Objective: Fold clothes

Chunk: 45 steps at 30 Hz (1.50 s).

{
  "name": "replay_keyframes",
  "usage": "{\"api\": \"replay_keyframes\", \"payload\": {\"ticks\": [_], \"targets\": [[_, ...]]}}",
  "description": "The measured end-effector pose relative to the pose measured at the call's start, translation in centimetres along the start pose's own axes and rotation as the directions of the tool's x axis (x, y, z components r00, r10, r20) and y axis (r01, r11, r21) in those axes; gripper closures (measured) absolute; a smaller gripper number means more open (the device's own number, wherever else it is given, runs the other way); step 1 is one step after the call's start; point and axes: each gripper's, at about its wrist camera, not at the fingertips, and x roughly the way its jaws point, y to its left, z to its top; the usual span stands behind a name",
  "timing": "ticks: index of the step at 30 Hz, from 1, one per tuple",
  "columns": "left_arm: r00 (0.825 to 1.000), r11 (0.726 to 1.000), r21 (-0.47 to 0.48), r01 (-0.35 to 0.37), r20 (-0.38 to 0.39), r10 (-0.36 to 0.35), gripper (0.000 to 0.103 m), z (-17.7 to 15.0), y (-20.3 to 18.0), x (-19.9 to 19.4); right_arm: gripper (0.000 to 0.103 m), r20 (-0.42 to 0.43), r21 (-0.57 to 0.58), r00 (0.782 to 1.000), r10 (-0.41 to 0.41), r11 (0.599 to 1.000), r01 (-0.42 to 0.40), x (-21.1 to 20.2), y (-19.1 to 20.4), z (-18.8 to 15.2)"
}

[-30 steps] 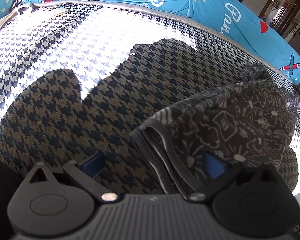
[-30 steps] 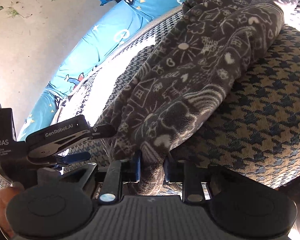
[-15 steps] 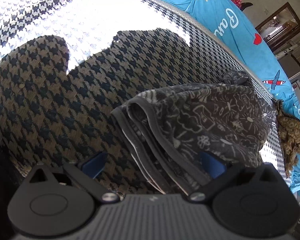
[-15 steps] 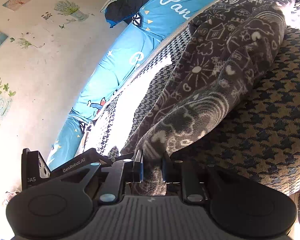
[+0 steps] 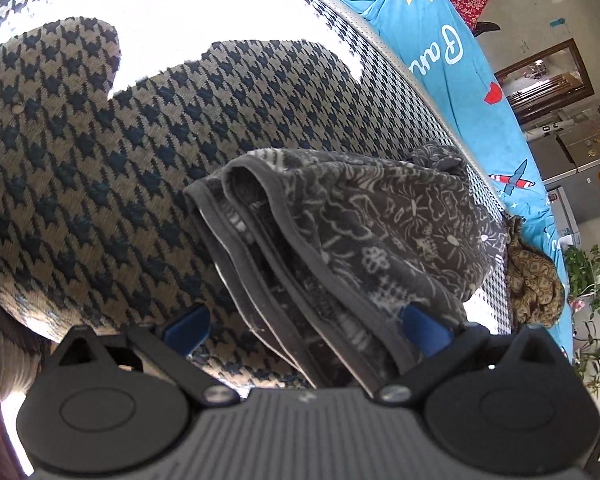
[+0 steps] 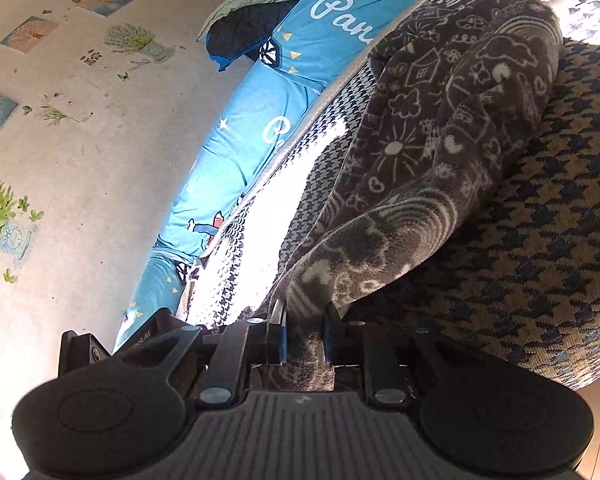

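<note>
A dark grey garment (image 5: 380,232) with white doodle print lies folded in several layers on the houndstooth cover (image 5: 100,160). My left gripper (image 5: 304,328) is open, its blue pads (image 5: 184,326) wide apart, and the garment's layered hem runs down between them without being pinched. In the right wrist view the same garment (image 6: 440,140) stretches away over the cover (image 6: 540,280). My right gripper (image 6: 304,336) is shut on its near corner, which is bunched between the pads. The left gripper's black body (image 6: 140,340) shows just to the left.
Blue printed bedding (image 5: 440,60) runs along the far edge of the cover. A brown patterned cloth (image 5: 532,280) lies past the garment, with potted plants (image 5: 592,272) beyond. A stickered wall (image 6: 60,120) and a dark pillow (image 6: 244,36) are at the far side.
The left gripper has rolled and turned, so the garment's hem now sits between its open jaws. The right gripper has tilted and lifted slightly, still pinching the corner.
</note>
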Motion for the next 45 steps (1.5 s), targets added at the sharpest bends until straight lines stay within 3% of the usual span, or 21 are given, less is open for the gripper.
{"api": "replay_keyframes", "payload": {"ticks": [8, 20, 22, 24, 28, 32, 34, 36, 38, 42, 45], "targets": [[0.994, 0.992, -0.068, 0.105, 0.002, -0.105, 0.0, 0.0, -0.4, 2.1, 0.085, -0.004, 0.031, 1.0, 0.011, 0.999, -0.011, -0.1, -0.4, 0.1], [0.995, 0.995, -0.045, 0.089, 0.057, -0.087, 0.0, 0.2, -0.4, 2.8, 0.085, -0.001, 0.064, 1.0, 0.028, 0.998, -0.028, -0.4, -0.8, 0.3], [0.994, 0.997, -0.015, 0.071, 0.089, -0.07, 0.006, 0.5, -0.9, 2.8, 0.085, -0.006, 0.064, 1.0, 0.024, 0.998, -0.024, -0.3, -0.8, 0.3], [0.993, 0.998, 0.012, 0.062, 0.095, -0.063, 0.025, 0.9, -1.4, 2.8, 0.085, -0.01, 0.062, 1.0, 0.02, 0.998, -0.02, -0.3, -0.9, 0.3], [0.992, 0.998, 0.035, 0.047, 0.115, -0.051, 0.042, 1.1, -1.6, 2.6, 0.082, -0.029, 0.044, 0.999, -0.015, 0.999, 0.016, 0.1, -1.0, 0.1], [0.992, 0.998, 0.054, 0.035, 0.12, -0.042, 0.047, 1.0, -1.5, 2.5, 0.075, -0.066, 0.114, 0.998, -0.025, 0.993, 0.033, 0.7, -2.0, -0.2], [0.992, 0.998, 0.049, 0.037, 0.116, -0.043, 0.047, 1.1, -1.2, 2.7, 0.065, -0.067, 0.117, 0.997, -0.035, 0.992, 0.043, 1.0, -2.0, -0.3], [0.993, 0.999, 0.04, 0.028, 0.112, -0.032, 0.041, 1.2, -0.9, 2.9, 0.048, -0.078, 0.124, 0.996, -0.036, 0.991, 0.046, 1.5, -2.1, -0.5], [0.993, 0.999, 0.033, 0.008, 0.113, -0.012, 0.035, 1.2, -0.4, 3.2, 0.043, -0.089, 0.13, 0.995, -0.054, 0.989, 0.065, 2.0, -2.2, -0.7], [0.992, 0.999, 0.049, -0.012, 0.125, 0.006, 0.037, 1.2, -0.5, 3.5, 0.043, -0.087, 0.13, 0.99, -0.112, 0.984, 0.123, 2.9, -2.6, -1.0], [0.989, 0.996, 0.07, -0.06, 0.14, 0.049, 0.057, 1.2, -0.9, 3.5, 0.051, -0.083, 0.086, 0.987, -0.138, 0.986, 0.145, 3.2, -2.3, -1.1]]}}
